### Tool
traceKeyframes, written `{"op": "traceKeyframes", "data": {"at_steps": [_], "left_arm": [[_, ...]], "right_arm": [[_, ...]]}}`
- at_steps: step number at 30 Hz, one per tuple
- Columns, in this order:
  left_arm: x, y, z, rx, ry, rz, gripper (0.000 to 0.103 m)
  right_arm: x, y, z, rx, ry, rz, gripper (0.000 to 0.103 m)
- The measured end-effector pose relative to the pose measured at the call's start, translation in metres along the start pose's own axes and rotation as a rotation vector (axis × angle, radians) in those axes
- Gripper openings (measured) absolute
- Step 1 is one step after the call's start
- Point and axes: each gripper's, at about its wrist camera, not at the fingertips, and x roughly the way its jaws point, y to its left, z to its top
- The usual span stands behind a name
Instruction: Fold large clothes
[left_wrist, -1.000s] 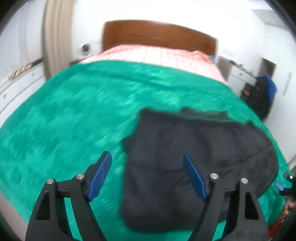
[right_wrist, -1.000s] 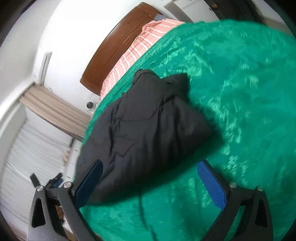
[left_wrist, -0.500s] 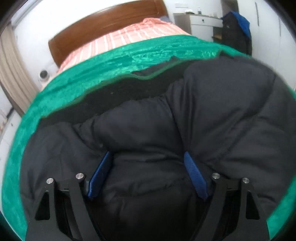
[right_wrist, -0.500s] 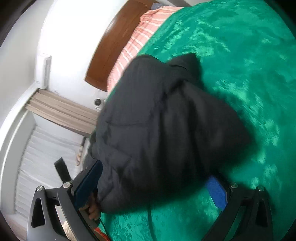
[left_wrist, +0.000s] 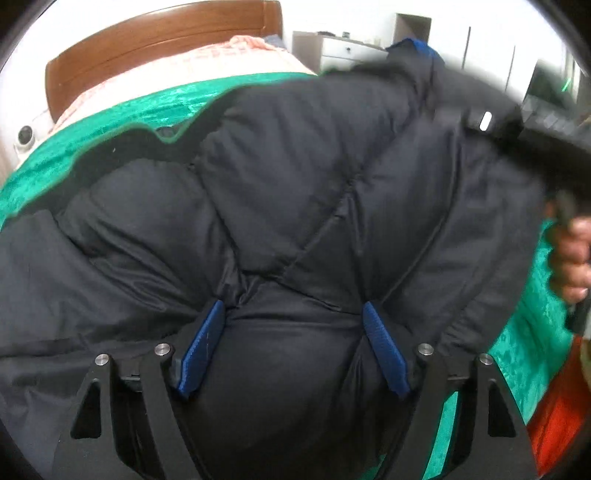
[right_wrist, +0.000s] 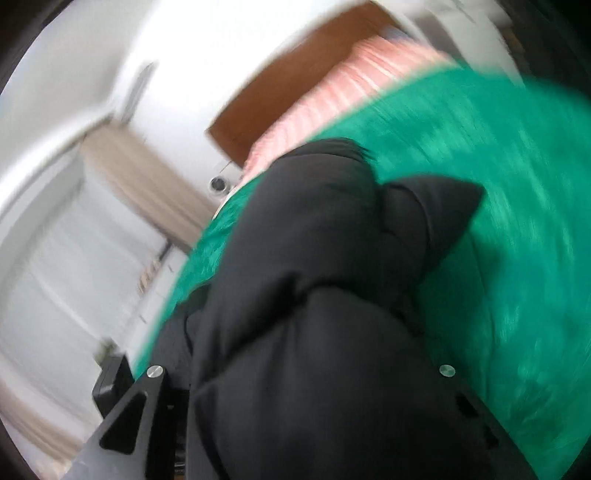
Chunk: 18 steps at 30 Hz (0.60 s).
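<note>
A bed under a green blanket (left_wrist: 110, 110) fills both views, its wooden headboard (left_wrist: 159, 48) at twelve o'clock. A black puffer jacket (left_wrist: 295, 184) is heaped on the blanket, swelling from the centre down to six o'clock. The left gripper (left_wrist: 293, 347) is spread wide, its blue pads (left_wrist: 201, 354) sunk into the padding with a thick fold bulging between them. The right gripper (right_wrist: 299, 373) is closing, jacket bunched between its jaws, the pads hidden; the view is blurred. A hand (left_wrist: 570, 258) shows at three o'clock
</note>
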Motion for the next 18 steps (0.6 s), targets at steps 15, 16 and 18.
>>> {"op": "traceKeyframes", "data": {"at_steps": [15,16,18], "left_arm": [[-0.178,0.244,-0.061,-0.586,-0.130,-0.027,0.083],[-0.176,0.257,-0.067,-0.614,-0.134,-0.084,0.085],[-0.164,0.275,-0.076,-0.665,-0.119,-0.131,0.085]], "right_arm": [[0.139,0.337,-0.120,-1.244,0.065,-0.290,0.035],[0.160,0.346,-0.145,-1.328,0.097,-0.315,0.036],[0.184,0.351,-0.185,-1.464,0.069,-0.376,0.037]]}}
